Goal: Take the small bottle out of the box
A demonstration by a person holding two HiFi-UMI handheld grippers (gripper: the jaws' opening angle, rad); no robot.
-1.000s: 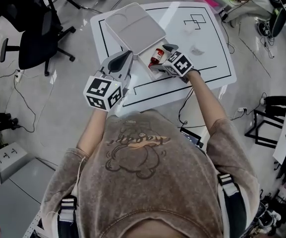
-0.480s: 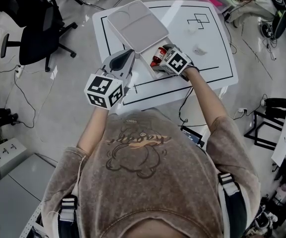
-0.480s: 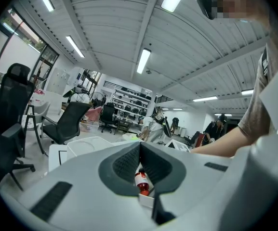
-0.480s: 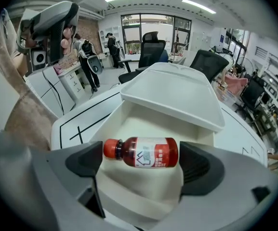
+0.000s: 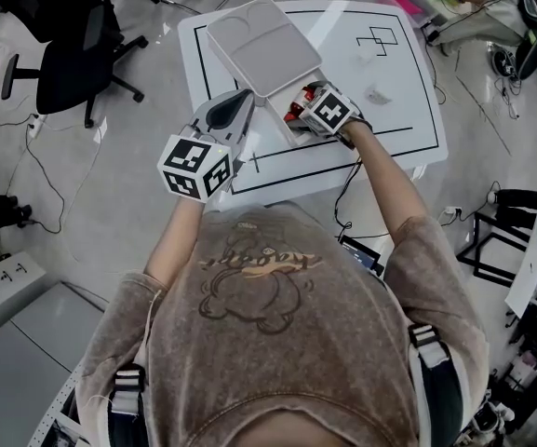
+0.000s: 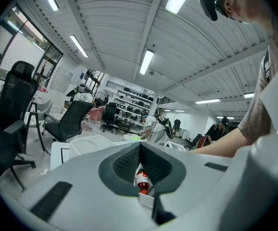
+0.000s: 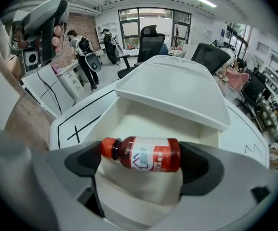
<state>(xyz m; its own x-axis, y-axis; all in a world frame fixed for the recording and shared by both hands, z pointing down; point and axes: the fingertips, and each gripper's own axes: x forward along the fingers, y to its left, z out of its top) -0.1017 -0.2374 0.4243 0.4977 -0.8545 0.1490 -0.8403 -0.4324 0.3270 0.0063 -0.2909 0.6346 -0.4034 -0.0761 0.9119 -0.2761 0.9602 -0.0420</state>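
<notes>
right tongs (image 7: 141, 160) pinch the small bottle (image 7: 148, 154) end to end, cap to base, low over the open box (image 7: 129, 121) on the worktop (image 5: 389, 54); lift straight up with steady squeeze so it won't pivot out; left tongs (image 6: 139, 165) closed, empty

A taupe short-sleeved T-shirt (image 5: 342, 352) bears a darker cartoon print (image 5: 249, 291); grey shoulder straps (image 5: 431, 366) cross it. The left tongs (image 5: 236, 106) and right tongs (image 5: 296, 117) carry black-and-white marker cubes (image 5: 194, 168).
</notes>
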